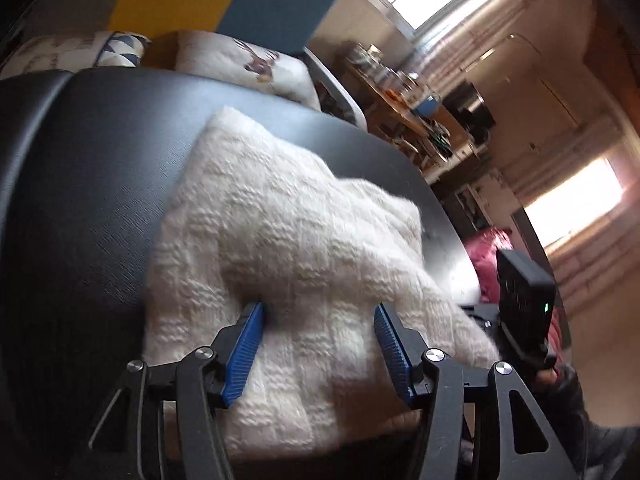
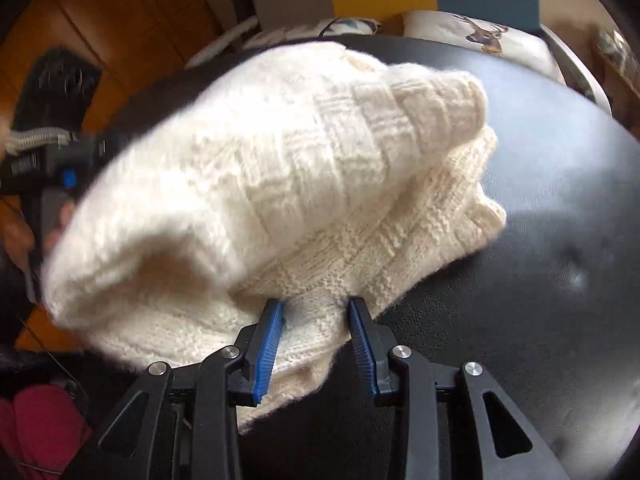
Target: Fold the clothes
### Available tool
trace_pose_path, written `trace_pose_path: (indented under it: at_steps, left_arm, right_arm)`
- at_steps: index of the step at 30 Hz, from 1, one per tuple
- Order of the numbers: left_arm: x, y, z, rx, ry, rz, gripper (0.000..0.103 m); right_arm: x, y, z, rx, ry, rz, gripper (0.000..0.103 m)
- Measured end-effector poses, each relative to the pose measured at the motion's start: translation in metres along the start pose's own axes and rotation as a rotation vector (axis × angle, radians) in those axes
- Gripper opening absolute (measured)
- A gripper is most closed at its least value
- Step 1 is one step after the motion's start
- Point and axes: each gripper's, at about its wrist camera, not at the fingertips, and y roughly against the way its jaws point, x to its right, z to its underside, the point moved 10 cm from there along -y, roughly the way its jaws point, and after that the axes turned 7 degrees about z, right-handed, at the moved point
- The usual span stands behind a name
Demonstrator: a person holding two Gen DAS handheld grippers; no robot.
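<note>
A cream knitted sweater lies folded on a black, leather-textured table. My left gripper is open at the sweater's near edge, its blue pads wide apart with the knit lying loose between them. In the right wrist view the sweater has a thick upper layer bulging up on the left, blurred. My right gripper is shut on a bunched fold at the sweater's near edge. The right tool's black body shows at the sweater's right side.
Beyond the table's far edge are a deer-print cushion and a blue chair back. A cluttered wooden shelf stands on the right. Red cloth lies low beside the table, over a wooden floor.
</note>
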Motion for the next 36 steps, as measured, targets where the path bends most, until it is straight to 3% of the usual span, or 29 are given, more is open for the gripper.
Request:
trace_pose_path:
  at_steps: [2, 4, 8, 11, 18, 21, 23, 24, 28, 30, 33, 34, 36]
  left_arm:
    - [0.006, -0.004, 0.009, -0.005, -0.044, -0.015, 0.059]
    - [0.009, -0.002, 0.011, 0.000, -0.026, 0.014, 0.059]
    - [0.018, 0.008, 0.010, 0.030, -0.025, 0.062, 0.061]
    - [0.023, 0.006, 0.016, 0.023, -0.043, 0.068, 0.061]
    - [0.038, -0.006, 0.038, -0.056, -0.133, 0.103, 0.062]
    - [0.044, -0.011, 0.047, -0.090, -0.172, 0.118, 0.064]
    - [0.048, -0.015, 0.053, -0.113, -0.197, 0.128, 0.064]
    - [0.050, -0.016, 0.056, -0.124, -0.210, 0.133, 0.064]
    - [0.059, -0.009, 0.061, -0.140, -0.223, 0.191, 0.064]
    - [0.064, -0.001, 0.061, -0.133, -0.207, 0.245, 0.064]
    - [0.063, 0.014, 0.056, -0.099, -0.155, 0.304, 0.065]
    - [0.060, 0.020, 0.052, -0.080, -0.133, 0.314, 0.065]
    - [0.049, 0.033, 0.040, -0.026, -0.088, 0.300, 0.066]
  right_arm:
    - [0.019, 0.014, 0.003, 0.046, -0.137, -0.028, 0.035]
    - [0.031, 0.026, 0.008, 0.088, -0.268, -0.111, 0.035]
    - [0.043, 0.046, 0.001, 0.200, -0.517, -0.375, 0.036]
    - [0.042, 0.045, -0.017, 0.258, -0.634, -0.510, 0.038]
    - [0.039, -0.009, -0.033, 0.177, -0.839, -0.538, 0.041]
    - [0.022, -0.020, -0.042, 0.166, -0.712, -0.429, 0.040]
    - [0.005, -0.007, -0.051, 0.184, -0.510, -0.269, 0.024]
    - [-0.001, 0.003, -0.057, 0.203, -0.432, -0.203, 0.013]
    - [0.000, 0.060, -0.084, 0.366, -0.224, 0.031, 0.011]
    - [0.024, 0.048, -0.076, 0.303, -0.182, 0.176, 0.004]
    - [0.062, -0.002, -0.040, 0.117, -0.256, 0.215, 0.004]
    - [0.073, -0.014, -0.027, 0.090, -0.299, 0.192, 0.005]
    - [0.089, -0.014, -0.019, 0.144, -0.403, 0.128, 0.006]
